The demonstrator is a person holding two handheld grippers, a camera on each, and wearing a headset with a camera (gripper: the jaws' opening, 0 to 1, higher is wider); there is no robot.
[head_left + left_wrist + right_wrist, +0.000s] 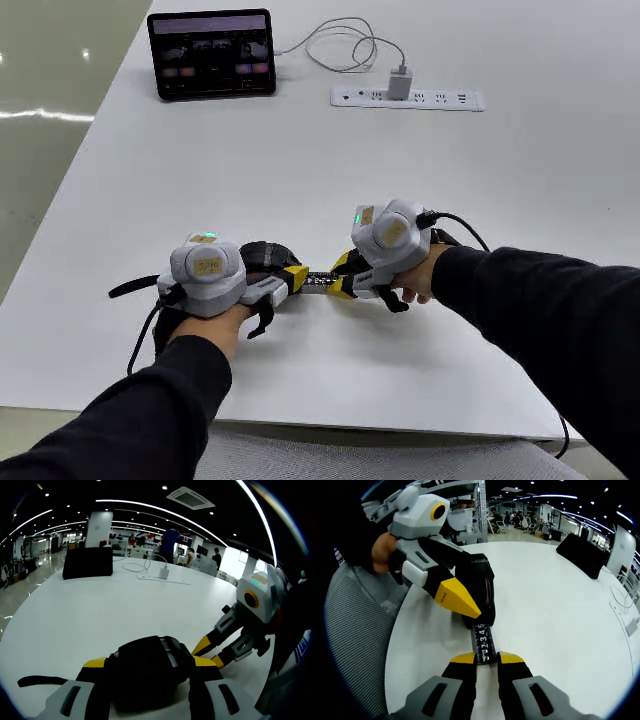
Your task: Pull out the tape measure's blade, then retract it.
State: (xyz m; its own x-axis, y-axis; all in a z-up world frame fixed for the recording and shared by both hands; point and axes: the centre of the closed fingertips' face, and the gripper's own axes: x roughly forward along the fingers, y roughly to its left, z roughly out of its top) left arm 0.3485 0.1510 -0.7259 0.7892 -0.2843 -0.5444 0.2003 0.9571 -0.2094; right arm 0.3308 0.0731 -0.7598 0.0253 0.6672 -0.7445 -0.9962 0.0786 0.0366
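On tape measure blade: 1-5; right hand-held gripper pinches it.

Three cameras over one white workbench top.
The head view looks down from the near edge. The left gripper view sits low, facing far and right, tight behind the black round tape measure case. The right gripper view faces left along the dark numbered blade, sharing that case.

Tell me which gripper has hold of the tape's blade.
The right gripper: its yellow tips pinch the numbered blade, while the left gripper clamps the black case.
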